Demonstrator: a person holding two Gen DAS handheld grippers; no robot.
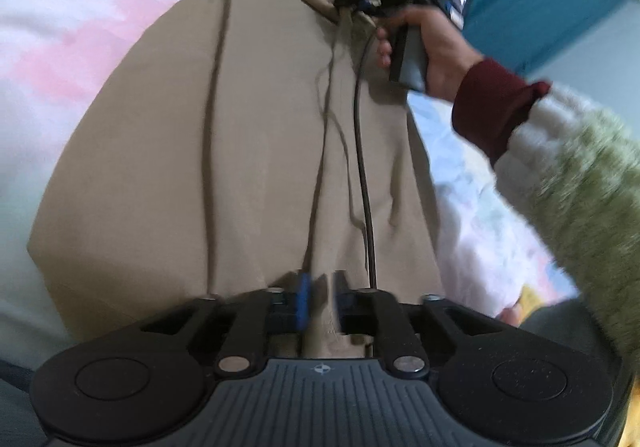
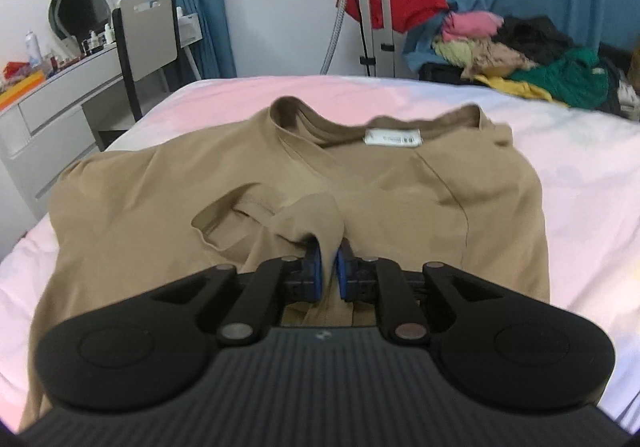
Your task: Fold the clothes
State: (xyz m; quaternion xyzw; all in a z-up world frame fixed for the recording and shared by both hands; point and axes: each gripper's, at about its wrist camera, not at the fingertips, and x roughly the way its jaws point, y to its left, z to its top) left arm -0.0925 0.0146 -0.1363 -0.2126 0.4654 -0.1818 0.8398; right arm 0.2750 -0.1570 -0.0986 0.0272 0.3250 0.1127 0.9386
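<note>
A tan T-shirt (image 2: 400,191) lies spread on the bed, collar and white label at the far side. It also shows in the left wrist view (image 1: 240,151), long and stretched. My left gripper (image 1: 320,289) is shut on a fold of the tan shirt at its near edge. My right gripper (image 2: 329,267) is shut on a bunched fold of the shirt, by the sleeve opening. In the left wrist view the right gripper (image 1: 360,3) grips the shirt's far end, held by a hand, its cable trailing over the cloth.
The bed sheet (image 2: 592,183) is white and pink. A pile of coloured clothes (image 2: 520,55) lies at the far right. A grey desk (image 2: 52,103), a chair (image 2: 148,35) and a stand (image 2: 372,7) are beyond the bed. Blue curtains hang behind.
</note>
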